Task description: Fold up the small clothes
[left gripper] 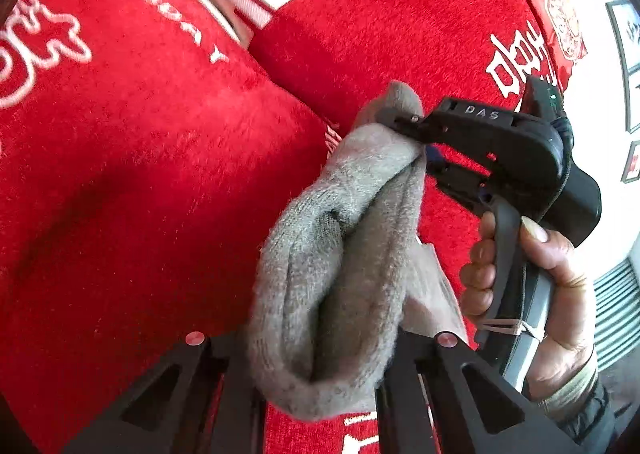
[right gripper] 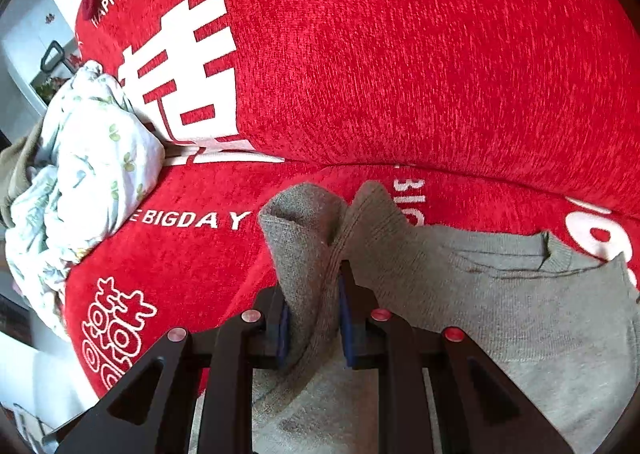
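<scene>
Grey knit fabric, one sock (left gripper: 332, 274) by the look of it, hangs lifted between the two tools above the red sofa cover (left gripper: 140, 173). One end is pinched in the right gripper (right gripper: 312, 318), its blue pads pressed on a bunched fold; the other end runs down between the fingers of the left gripper (left gripper: 320, 350), apparently clamped too. I judge the fold only started: nothing lies flat or doubled yet. A single grey flat piece (right gripper: 540, 314) spreads at right, possibly the same garment, and one crumpled floral cloth (right gripper: 80, 181) waits at the cushion's edge.
</scene>
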